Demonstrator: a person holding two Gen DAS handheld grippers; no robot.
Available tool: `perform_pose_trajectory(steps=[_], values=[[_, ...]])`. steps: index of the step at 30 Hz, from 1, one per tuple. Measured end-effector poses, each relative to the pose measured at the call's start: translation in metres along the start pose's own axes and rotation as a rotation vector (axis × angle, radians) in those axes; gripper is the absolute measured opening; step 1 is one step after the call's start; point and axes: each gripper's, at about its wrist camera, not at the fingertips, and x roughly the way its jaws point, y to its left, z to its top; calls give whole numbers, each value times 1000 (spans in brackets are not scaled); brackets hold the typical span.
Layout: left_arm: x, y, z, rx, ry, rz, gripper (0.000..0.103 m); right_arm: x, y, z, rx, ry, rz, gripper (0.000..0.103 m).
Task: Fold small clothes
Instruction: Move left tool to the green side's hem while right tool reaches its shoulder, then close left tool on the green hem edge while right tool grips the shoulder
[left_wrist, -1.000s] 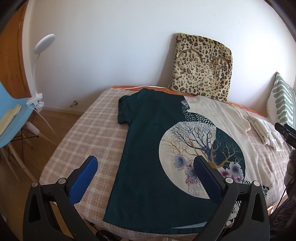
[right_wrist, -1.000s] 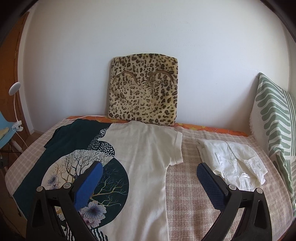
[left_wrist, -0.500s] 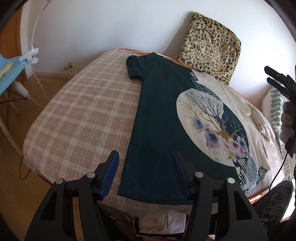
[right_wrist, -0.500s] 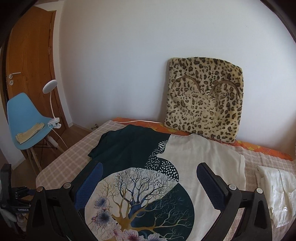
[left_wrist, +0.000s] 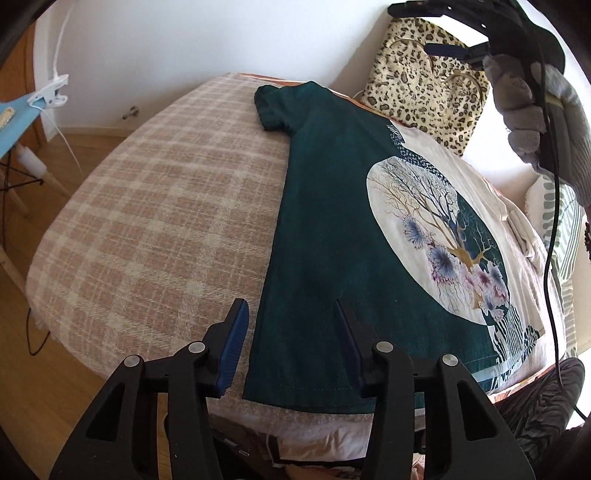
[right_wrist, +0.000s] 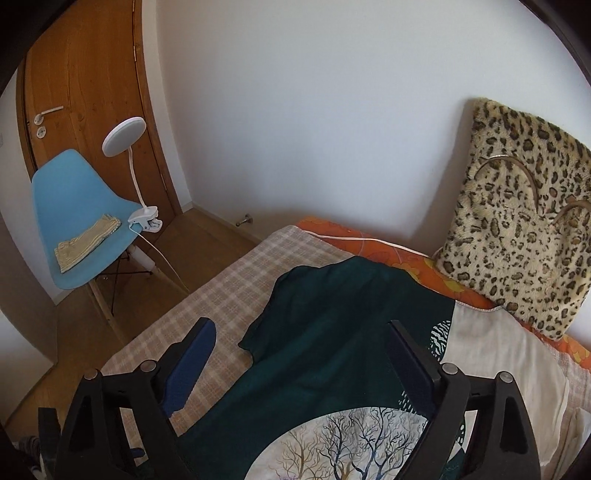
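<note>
Where seating doubles as storage, one blue chair (right_wrist: 79, 218) carries a folded cream cloth (right_wrist: 86, 242) on its seat and a white clip lamp (right_wrist: 127, 147) clamped to its edge; the chair's lower legs run out of view. Item: T-shirt (left_wrist: 332, 229), half dark green, half cream, tree-and-flower print in a circle, spread flat on the plaid blanket (left_wrist: 155, 206) of the bed. Its cream sleeve and far side are cut off behind the right-hand rig in the left wrist view; its hem is hidden below the frame in the right wrist view. Item: leopard-print cushion (right_wrist: 517, 229), upright against the wall, its right part cropped. Item: striped pillow (left_wrist: 565, 236), mostly hidden behind a cable. Left gripper (left_wrist: 291, 332): jaws partly apart, holding nothing, straddling the green side edge of the T-shirt near the hem corner; contact with the cloth cannot be told. Right gripper (right_wrist: 299, 354): jaws spread wide, holding nothing, above the green shoulder, left pad over the blanket beside the green sleeve (right_wrist: 269, 317), right pad over the print.
</note>
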Motion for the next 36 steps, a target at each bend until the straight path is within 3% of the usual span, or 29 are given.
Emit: perform_pose_trajectory(steps=[5, 15, 21, 27, 29, 35, 36], values=[[11, 11, 0, -37, 32, -14, 35, 78, 19, 25, -11, 103, 7, 82], [14, 10, 3, -46, 35, -59, 27, 211, 37, 46, -2, 271, -12, 67], [17, 12, 7, -69, 39, -93, 22, 261, 44, 49, -39, 318, -66, 60], [17, 12, 6, -71, 32, -112, 21, 288, 42, 46, -60, 367, -169, 60], [19, 11, 6, -64, 42, -117, 8, 293, 40, 44, -68, 377, -189, 59], [20, 14, 7, -104, 42, -169, 2, 296, 46, 41, -122, 387, -205, 32], [19, 14, 8, -108, 41, -174, 2, 295, 47, 42, -127, 390, -209, 23]])
